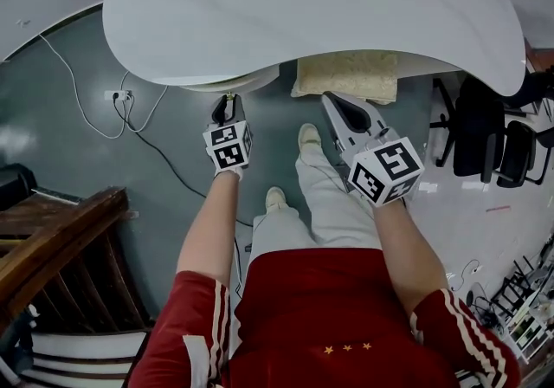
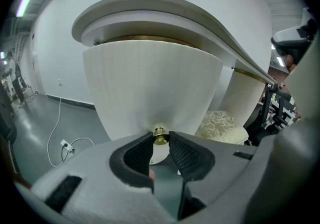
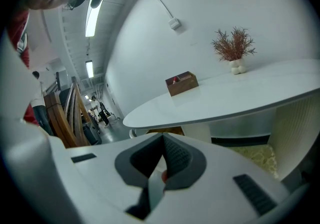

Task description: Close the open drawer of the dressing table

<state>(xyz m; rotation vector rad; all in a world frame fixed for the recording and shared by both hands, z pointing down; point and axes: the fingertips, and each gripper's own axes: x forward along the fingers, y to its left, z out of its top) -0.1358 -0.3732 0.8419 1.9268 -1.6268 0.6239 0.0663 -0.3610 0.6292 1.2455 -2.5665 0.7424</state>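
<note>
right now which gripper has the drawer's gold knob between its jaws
The left gripper: its jaws pinch the gold knob on the ribbed drawer front. The right gripper is empty, its jaws together on nothing.

Drawer (image 1: pixel 244 80) mostly beneath tabletop (image 1: pixel 303 5)
</note>
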